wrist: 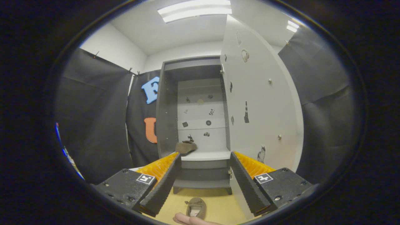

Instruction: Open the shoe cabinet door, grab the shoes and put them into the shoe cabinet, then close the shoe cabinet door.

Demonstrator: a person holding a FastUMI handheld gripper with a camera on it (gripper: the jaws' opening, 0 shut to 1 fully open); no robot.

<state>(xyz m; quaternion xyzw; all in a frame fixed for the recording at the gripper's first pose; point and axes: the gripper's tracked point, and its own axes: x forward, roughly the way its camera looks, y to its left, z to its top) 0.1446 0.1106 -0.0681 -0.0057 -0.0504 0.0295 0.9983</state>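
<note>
- Gripper view, claw [204, 178]: fingers spread wide apart, nothing between them, nothing touched.
- Shoe cabinet [193, 109]: straight ahead, beyond the fingertips; its door [259, 103] stands swung open on the right side of the claw, inner face showing (small stickers and studs on it).
- Shoe on shelf [186, 147]: a brownish shoe already lying at the front left corner of the pale shelf [206, 155], just above and beyond the left fingertip.
- Second shoe [196, 207]: on the floor below and nearer than the fingertips, between the two fingers' lines; long axis running roughly towards the cabinet, opening upward. A fingertip of a person's hand [187, 219] lies just beside its near end.
- Judgement: the door step is done, one shoe stowed; the claw would need to drop and draw back to reach the remaining shoe.
- Floor [218, 203]: plain yellowish, flat.
- Room: dark cloth walls [93, 118] either side, white ceiling with strip lights [195, 9].
</note>
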